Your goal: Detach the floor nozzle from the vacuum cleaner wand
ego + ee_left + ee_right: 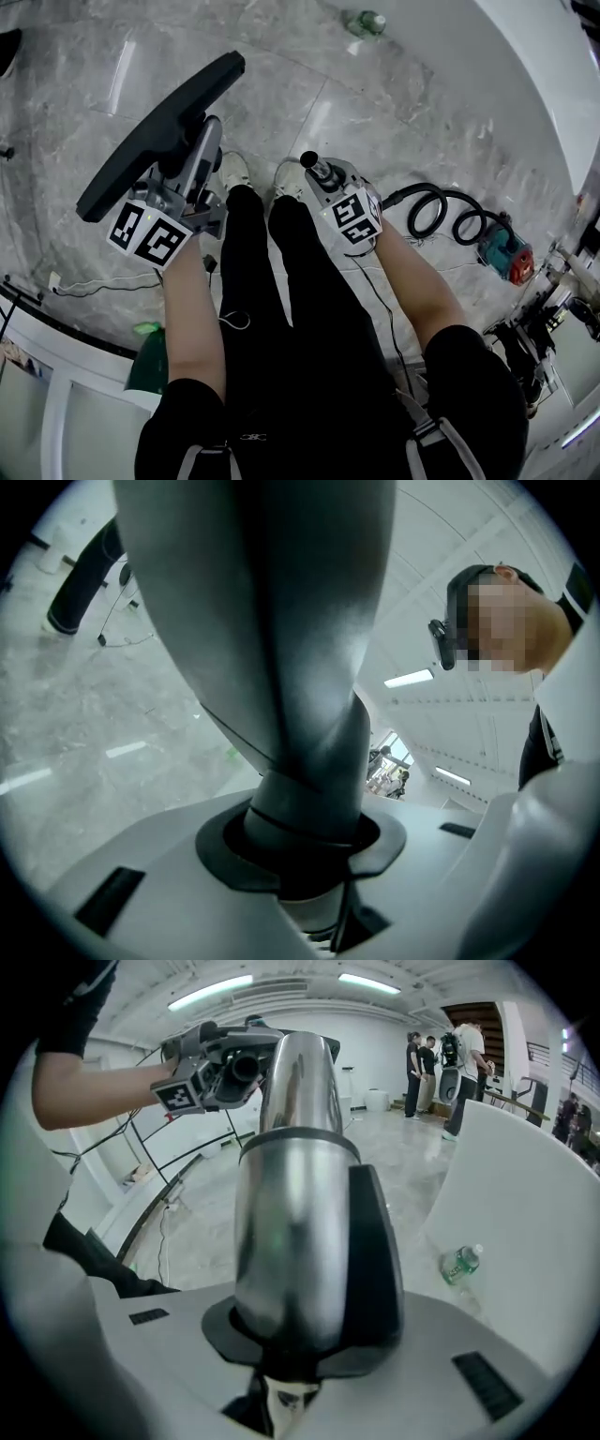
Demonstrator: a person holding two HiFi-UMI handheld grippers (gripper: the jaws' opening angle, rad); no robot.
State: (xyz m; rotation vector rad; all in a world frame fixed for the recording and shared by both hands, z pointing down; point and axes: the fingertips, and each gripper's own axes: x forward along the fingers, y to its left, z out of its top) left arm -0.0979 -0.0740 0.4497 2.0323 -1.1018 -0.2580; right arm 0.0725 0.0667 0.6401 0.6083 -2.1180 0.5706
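The dark floor nozzle [159, 131] hangs over the marble floor at the upper left, apart from the wand. My left gripper [192, 167] is shut on its grey neck [281, 667], which fills the left gripper view between the jaws [300, 855]. The wand [312, 164] is a shiny metal tube with a black strip [295, 1176]. My right gripper [323, 180] is shut on it near its open end, and in the right gripper view the tube rises from the jaws [300, 1335]. The left gripper's marker cube [183, 1096] shows beyond the tube.
A green bottle [367, 22] lies by the curved white wall [525, 56]. A coiled black hose [441, 211] and a teal and red machine [506, 255] lie at the right. A white cable [94, 286] runs along the floor at the left. People [427, 1058] stand far off.
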